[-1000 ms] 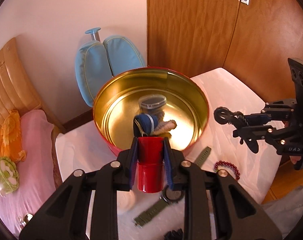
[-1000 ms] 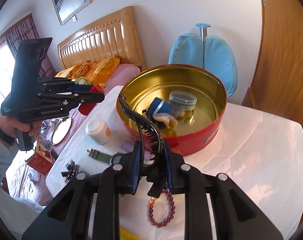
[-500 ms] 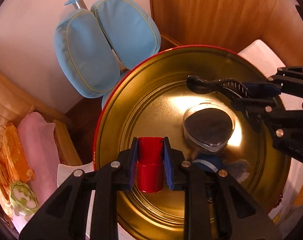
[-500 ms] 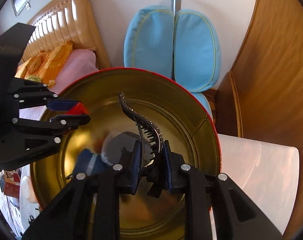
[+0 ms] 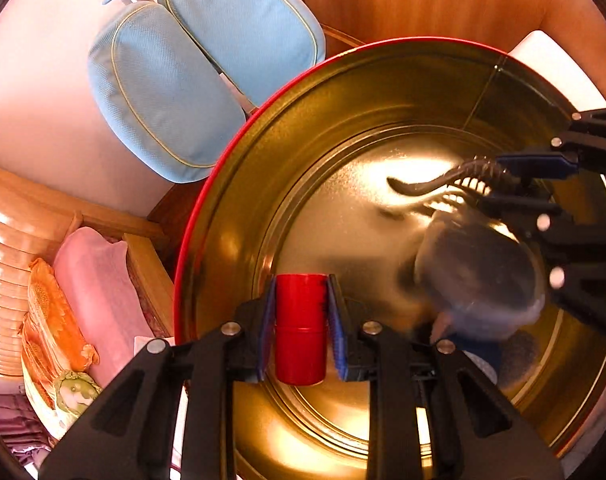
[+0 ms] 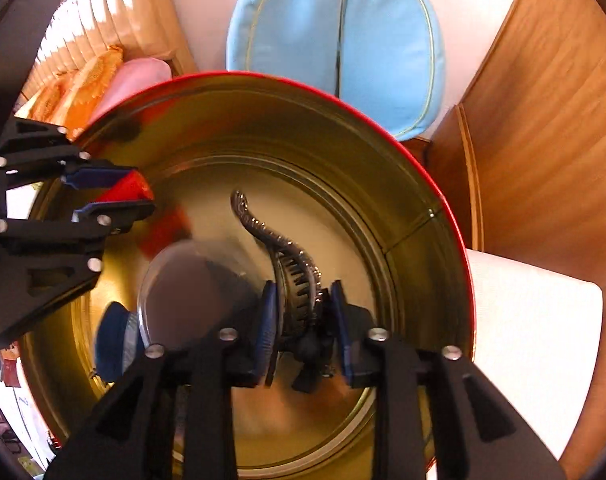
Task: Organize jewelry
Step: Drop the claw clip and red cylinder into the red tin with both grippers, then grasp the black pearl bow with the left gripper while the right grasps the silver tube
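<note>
Hair clip [image 6: 293, 280] hangs inside the gold tin [image 6: 415, 200], between the right tool's [image 6: 305, 318] parting pads, likely for dropping. Beside it, the left tool [image 5: 301, 320] stays clamped on a red tube [image 5: 301, 328].

Red tube [image 5: 301, 328]; tin [image 5: 383, 92] gold inside, red rim; hair clip [image 6: 295, 280] seemingly black.

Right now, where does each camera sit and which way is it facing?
Left wrist: on the left gripper, looking steeply down into the gold tin; its jaws clamp a red tube.
Right wrist: on the right gripper, looking down into that tin; its jaws are opening around a black hair claw.
Shared: tin, clear-lidded box, blue chair pads, each other's gripper.
</note>
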Demonstrator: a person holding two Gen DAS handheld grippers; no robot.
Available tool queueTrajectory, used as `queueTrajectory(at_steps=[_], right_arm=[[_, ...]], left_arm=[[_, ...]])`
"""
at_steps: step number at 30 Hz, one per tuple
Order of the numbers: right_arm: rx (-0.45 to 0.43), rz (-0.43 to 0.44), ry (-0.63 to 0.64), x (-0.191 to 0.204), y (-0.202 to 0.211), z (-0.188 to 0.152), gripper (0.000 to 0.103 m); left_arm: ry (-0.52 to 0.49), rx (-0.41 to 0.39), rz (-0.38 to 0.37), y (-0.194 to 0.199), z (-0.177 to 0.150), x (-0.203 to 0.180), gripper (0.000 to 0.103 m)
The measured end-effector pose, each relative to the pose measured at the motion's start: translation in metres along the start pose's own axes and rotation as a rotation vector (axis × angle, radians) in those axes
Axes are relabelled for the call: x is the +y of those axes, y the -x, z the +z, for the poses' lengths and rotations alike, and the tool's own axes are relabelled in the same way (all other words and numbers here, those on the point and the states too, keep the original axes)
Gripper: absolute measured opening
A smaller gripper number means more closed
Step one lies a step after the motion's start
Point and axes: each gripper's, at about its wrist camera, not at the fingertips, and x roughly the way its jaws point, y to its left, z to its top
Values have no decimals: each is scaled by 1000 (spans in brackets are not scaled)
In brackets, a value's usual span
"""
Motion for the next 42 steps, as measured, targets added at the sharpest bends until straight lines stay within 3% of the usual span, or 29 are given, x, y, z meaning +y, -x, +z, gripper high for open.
queueTrajectory(at_steps=[1, 2, 3, 5, 15, 19, 26, 32, 38, 42], right_arm=[[-20, 23, -3, 0, 4, -3, 44], [-42, 51, -5, 0, 10, -3, 56], [-65, 61, -5, 2, 16, -5, 79], [-123, 73, 8, 4, 30, -10, 89], [-220, 122, 38, 20, 72, -58, 95], [-219, 128, 35, 24, 81, -72, 95], [-248, 126, 2, 23, 102, -93, 96], [-251, 128, -19, 17, 127, -147, 97], [-227, 127, -57, 4, 146, -213, 98], [-185, 169, -76, 3, 149, -257, 98]], left_arm=[[-1, -7, -3, 1, -1, 0, 25], [-3, -12, -6, 2, -2, 0, 25], [-3, -13, -8, 2, -4, -1, 25], [-7, -14, -7, 0, -4, -2, 25], [-26, -24, 3, -2, -3, -18, 26], [-27, -38, 30, 0, -3, -24, 41], [1, -117, 53, 26, -18, -31, 76], [6, -208, 57, 67, -60, -56, 86], [57, -300, -23, 108, -126, -93, 94], [97, -254, -45, 111, -176, -128, 94]])
